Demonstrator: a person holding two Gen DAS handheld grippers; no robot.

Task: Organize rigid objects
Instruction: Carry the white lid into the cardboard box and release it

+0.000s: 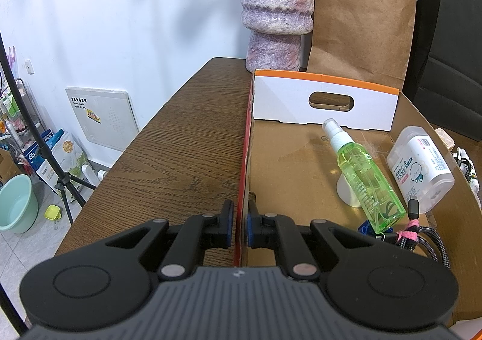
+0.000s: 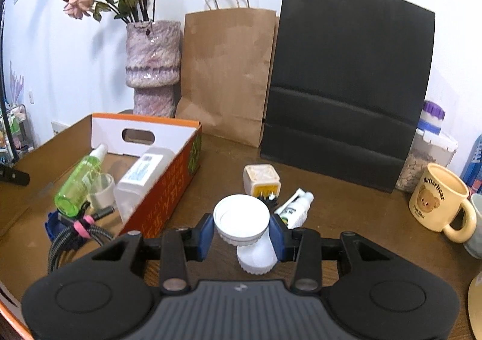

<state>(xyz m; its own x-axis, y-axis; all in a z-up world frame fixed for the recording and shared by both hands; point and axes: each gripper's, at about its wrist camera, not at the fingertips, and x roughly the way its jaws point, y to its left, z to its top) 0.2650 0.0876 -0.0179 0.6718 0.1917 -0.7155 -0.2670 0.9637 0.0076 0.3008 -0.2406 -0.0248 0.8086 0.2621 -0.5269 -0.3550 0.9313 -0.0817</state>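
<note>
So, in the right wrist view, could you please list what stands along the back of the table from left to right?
Vase of dried flowers → brown paper bag → black paper bag → clear food container.

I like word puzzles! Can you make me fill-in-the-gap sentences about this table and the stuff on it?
1. The right gripper is shut on a small white ____.
2. The left gripper pinches the side wall of the cardboard ____.
3. The spray bottle lying in the box is ____ in colour.
4. The mug has a ____ drawn on it.

Missing words: bottle, box, green, bear
</note>
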